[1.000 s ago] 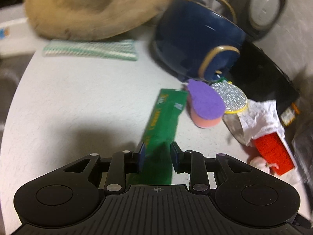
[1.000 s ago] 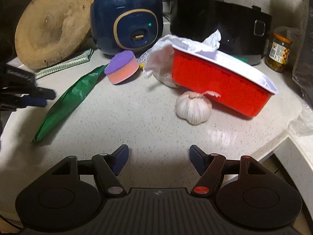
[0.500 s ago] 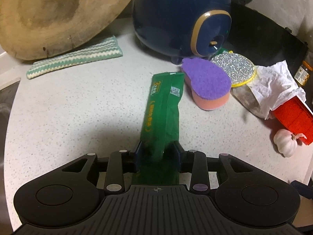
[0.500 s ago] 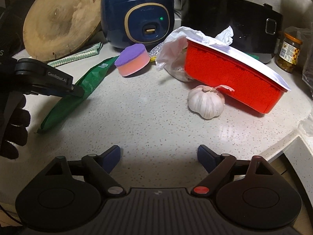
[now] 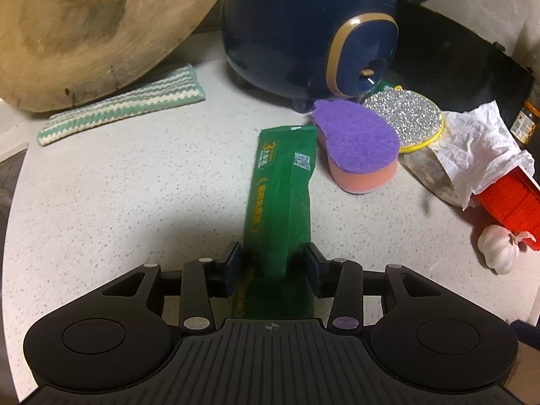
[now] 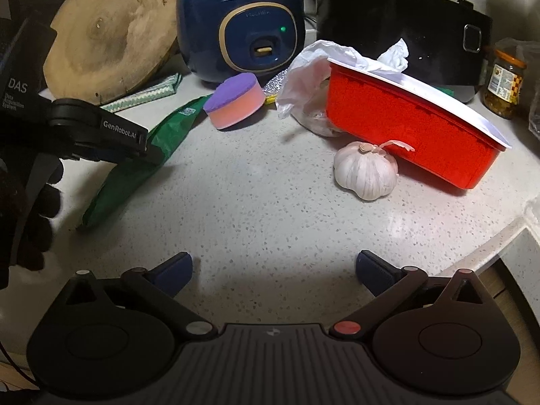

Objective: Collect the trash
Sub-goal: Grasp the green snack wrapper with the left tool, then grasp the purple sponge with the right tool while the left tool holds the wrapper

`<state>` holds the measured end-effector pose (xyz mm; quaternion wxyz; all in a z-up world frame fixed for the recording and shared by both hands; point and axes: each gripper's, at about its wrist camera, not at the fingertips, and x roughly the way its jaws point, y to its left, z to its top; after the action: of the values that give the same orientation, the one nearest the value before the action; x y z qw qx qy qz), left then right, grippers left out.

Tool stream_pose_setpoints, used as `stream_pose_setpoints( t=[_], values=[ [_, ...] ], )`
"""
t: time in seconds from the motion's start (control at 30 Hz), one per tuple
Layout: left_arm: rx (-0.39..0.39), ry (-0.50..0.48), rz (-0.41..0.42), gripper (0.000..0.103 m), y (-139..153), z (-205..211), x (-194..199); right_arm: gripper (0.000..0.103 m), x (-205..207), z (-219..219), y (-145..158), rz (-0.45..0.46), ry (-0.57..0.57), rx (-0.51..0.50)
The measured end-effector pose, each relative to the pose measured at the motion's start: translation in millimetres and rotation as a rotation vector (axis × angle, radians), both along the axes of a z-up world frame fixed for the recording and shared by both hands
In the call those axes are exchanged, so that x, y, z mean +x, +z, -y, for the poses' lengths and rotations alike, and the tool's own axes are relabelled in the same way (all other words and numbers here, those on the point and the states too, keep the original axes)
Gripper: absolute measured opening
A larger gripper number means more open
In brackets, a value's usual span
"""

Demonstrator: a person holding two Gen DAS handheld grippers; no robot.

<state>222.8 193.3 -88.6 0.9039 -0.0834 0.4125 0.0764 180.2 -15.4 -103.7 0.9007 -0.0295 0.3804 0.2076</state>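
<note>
A long green wrapper lies on the speckled counter, its far end by a purple-and-pink sponge. My left gripper has its two fingers around the wrapper's near end, pressing its sides. It also shows in the right wrist view, over the wrapper. My right gripper is open and empty above bare counter. A crumpled white plastic bag leans on a red container.
A garlic bulb sits in front of the red container. A blue rice cooker, a round wooden board, a striped cloth, a glittery scrubber and a jar stand at the back. The counter edge runs at the right.
My left gripper has moved forward along the green wrapper and closed around its near end. My right gripper has drifted slightly closer to the counter, still open.
</note>
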Motion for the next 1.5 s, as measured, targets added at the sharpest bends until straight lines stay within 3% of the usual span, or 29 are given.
stream_pose_setpoints(
  t=[0.03,0.13,0.17,0.3,0.47,0.73,0.8,0.9,0.93,1.27,1.5],
  values=[
    [-0.034,0.027,0.013,0.029,0,-5,-3,0.103,-1,-2,0,0.003,0.009,-0.010],
    [-0.206,0.130,0.073,0.023,7,-30,-18,0.100,1,-10,4,-0.013,0.091,-0.028],
    [-0.213,0.137,0.100,0.022,11,-35,-24,0.094,3,-13,8,-0.005,0.118,-0.023],
    [-0.194,0.135,0.143,0.020,26,-52,-48,0.092,19,-32,37,0.114,0.147,-0.004],
    [-0.300,0.148,0.180,0.020,27,-79,-86,0.092,70,-74,55,0.202,0.141,-0.058],
    [-0.322,0.130,0.165,0.020,19,-102,-111,0.092,139,-140,27,0.148,0.071,-0.139],
    [-0.343,0.117,0.156,0.020,14,-108,-108,0.089,145,-148,22,0.138,0.052,-0.143],
    [-0.365,0.091,0.142,0.020,9,-112,-102,0.064,150,-149,19,0.116,0.019,-0.161],
    [-0.371,0.079,0.138,0.019,8,-111,-99,0.064,150,-147,21,0.103,0.004,-0.152],
    [-0.383,-0.071,0.150,0.019,18,-68,-81,0.064,58,-74,63,0.064,0.031,0.019],
    [-0.306,-0.219,0.189,0.019,50,18,-87,0.064,-31,23,76,0.149,-0.048,0.044]
  ],
)
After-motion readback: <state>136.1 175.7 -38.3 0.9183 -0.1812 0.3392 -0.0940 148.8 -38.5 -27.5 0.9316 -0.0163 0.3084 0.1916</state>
